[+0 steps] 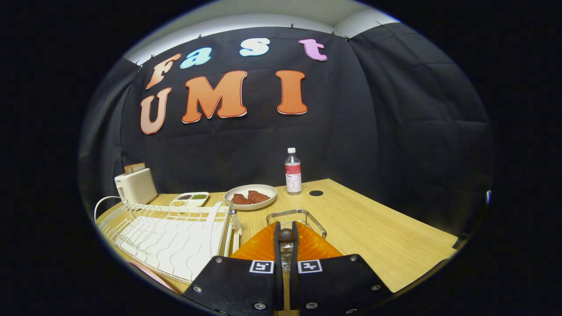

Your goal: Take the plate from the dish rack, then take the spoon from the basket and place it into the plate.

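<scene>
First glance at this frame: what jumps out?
The gripper is shut on a dark-knobbed spoon handle, over an orange plate. Beside it lies the white dish rack; a wire basket sits just ahead. Beyond stand a plate of meat, a bottle and a toaster.

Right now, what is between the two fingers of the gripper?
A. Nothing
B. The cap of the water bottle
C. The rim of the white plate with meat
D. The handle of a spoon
D: the gripper has both fingers closed on the thin handle of the spoon, above the orange plate.
</scene>
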The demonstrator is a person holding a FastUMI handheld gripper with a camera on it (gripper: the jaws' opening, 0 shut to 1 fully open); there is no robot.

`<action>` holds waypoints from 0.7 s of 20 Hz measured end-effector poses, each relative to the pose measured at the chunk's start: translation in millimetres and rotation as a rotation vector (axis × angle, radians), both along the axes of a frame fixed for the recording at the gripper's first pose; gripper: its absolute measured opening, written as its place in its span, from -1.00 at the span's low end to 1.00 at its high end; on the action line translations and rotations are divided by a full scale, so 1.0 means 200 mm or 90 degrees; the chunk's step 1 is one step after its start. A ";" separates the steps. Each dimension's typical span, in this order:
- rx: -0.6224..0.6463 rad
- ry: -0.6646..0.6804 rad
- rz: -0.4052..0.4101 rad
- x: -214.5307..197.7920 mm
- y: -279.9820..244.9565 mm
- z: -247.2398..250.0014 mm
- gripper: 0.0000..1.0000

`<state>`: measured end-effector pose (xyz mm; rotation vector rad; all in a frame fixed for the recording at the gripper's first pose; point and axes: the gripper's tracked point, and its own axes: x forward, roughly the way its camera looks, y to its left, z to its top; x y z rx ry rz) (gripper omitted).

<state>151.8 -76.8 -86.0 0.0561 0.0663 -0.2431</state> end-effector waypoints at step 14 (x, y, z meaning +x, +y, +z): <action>-0.042 -0.065 0.028 -0.32 0.13 0.41 -0.90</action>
